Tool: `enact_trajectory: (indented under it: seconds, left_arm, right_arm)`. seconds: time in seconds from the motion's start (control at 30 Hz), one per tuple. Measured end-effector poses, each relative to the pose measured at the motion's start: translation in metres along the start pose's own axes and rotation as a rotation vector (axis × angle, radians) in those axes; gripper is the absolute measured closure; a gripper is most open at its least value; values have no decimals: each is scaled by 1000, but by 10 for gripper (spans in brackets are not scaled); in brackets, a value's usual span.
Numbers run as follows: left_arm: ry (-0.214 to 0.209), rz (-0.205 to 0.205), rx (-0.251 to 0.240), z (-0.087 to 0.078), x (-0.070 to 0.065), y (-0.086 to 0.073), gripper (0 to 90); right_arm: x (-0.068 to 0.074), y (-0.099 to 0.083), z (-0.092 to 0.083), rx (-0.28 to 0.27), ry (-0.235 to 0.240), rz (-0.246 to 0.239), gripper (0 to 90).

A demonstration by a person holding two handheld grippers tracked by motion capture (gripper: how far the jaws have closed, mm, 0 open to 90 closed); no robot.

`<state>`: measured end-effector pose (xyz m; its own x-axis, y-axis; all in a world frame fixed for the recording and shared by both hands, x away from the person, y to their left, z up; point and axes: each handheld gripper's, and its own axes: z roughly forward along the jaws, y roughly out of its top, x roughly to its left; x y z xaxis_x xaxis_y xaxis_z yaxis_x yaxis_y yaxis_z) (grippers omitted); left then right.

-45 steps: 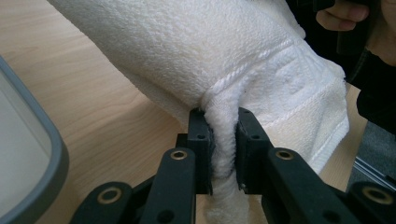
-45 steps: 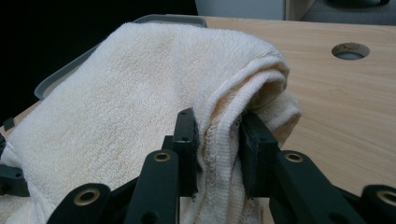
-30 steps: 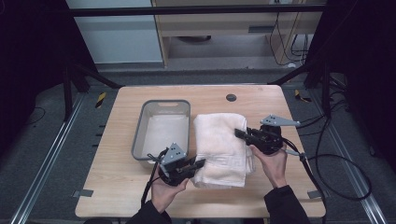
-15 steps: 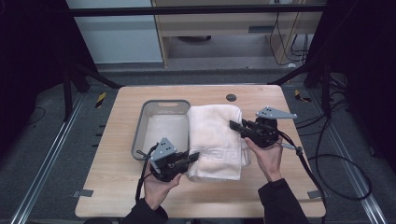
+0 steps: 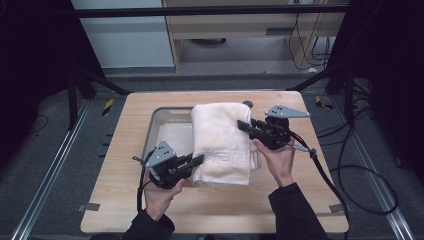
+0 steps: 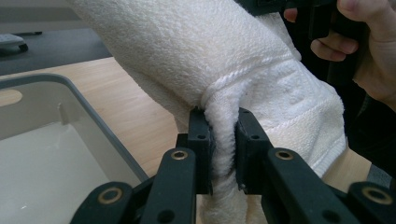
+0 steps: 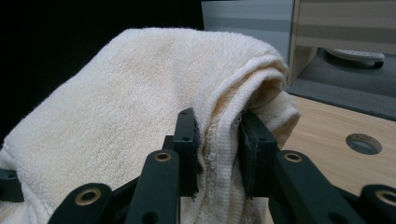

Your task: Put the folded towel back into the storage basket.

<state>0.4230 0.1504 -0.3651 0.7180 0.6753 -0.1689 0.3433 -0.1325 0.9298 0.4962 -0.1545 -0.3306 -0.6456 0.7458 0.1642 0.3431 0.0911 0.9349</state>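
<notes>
Wooden table [image 5: 125, 200] under dark surroundings; grey tray [image 5: 156, 131] at its left-centre. Left gripper [image 5: 196, 161] pinches the folded white towel [image 5: 220, 140] at its near-left edge beside the tray; right gripper [image 5: 243, 125] clamps its far-right edge. Judged a lift toward the tray: both grippers should travel level, so the fold holds.

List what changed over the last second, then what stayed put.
The folded towel, clamped by the left gripper and the right gripper, has been lifted and carried leftward and away from the person, now overlapping the grey tray. The tray and table stayed put; both grips stayed shut.
</notes>
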Motion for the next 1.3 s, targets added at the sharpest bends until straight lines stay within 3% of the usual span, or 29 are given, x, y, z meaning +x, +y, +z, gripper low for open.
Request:
enact_trajectory:
  seconds: [0.5,1.3]
  left_arm:
    - [37,-12,-31,-13,15,7,781]
    - [79,-56,-134,-46,40,21,783]
  right_arm:
    - [12,17,18,-19,0,-20,715]
    - [36,53,51,-33,30,-52,715]
